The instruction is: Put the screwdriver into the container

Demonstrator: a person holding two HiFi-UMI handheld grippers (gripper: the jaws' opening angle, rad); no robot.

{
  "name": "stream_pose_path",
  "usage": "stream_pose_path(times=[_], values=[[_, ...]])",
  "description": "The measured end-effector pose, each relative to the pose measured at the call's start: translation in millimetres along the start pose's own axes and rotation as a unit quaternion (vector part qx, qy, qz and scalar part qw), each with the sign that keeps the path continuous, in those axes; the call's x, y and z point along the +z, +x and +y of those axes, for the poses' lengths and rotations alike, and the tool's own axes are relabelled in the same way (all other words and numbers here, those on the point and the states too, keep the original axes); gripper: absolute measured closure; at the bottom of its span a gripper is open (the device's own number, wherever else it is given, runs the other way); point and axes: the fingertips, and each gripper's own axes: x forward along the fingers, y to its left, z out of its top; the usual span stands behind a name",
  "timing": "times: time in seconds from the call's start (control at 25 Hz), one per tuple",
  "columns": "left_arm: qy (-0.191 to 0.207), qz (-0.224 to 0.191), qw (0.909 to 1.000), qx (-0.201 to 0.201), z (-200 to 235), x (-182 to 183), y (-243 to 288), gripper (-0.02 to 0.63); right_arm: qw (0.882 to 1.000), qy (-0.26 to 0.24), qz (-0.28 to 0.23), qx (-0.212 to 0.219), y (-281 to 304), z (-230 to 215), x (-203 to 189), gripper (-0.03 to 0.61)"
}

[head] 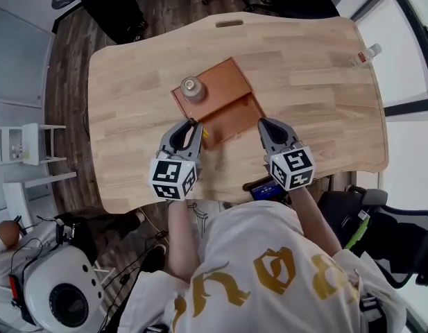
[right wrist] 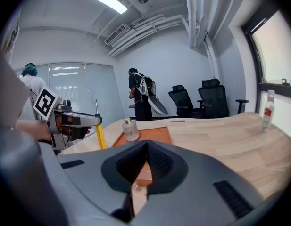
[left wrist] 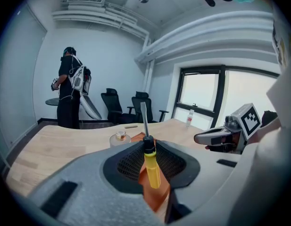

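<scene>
**Left gripper view: screwdriver clamped, not yet in the container**

Left tool (left wrist: 151,147) is clamped on the screwdriver (left wrist: 152,169) near the top of its yellow handle. The shaft points up and the handle hangs below the jaws. Right tool (right wrist: 146,144) has its jaws together on nothing and hovers alongside.

Risk, as I judge it: the grip sits on a narrow round section, so the screwdriver may swivel or slide out during the reach. Let go too high, it could bounce over the low rim of the brown container (head: 231,82) just ahead, or strike the small bottle (head: 192,89) standing in the far part. The nearer part looks bare, so it is the safer target.

Worktop (head: 130,82) is pale wood and sparse, with a water bottle (head: 364,55) at its far edge. Beyond are dark office chairs (left wrist: 114,106), a standing person (left wrist: 70,86) and big windows (left wrist: 202,95).
</scene>
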Motion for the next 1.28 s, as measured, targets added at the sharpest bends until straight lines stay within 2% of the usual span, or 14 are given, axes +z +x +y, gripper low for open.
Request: stream_pose_path(times=[0.12,0.44,0.68,1.28], values=[[0.01,0.015,0.9998,-0.004,-0.5,-8.1,4.9,0.538,1.0,-0.003,0.001,0.0,4.1,-0.3,-2.7,0.569],[-0.005,0.047,0.9988,-0.011,6.8,-36.4,15.5,0.538,1.0,-0.003,0.009,-0.004,11.3,-3.8,-13.1,0.569],[0.0,0.085,0.9962,-0.019,6.8,-60.9,30.9,0.538,1.0,0.001,0.014,-0.014,14.9,-13.8,-17.7,0.569],[0.011,0.136,0.9899,-0.04,5.4,-91.7,52.4,0.538,0.999,0.005,0.034,-0.019,32.8,-24.5,-29.8,0.569]])
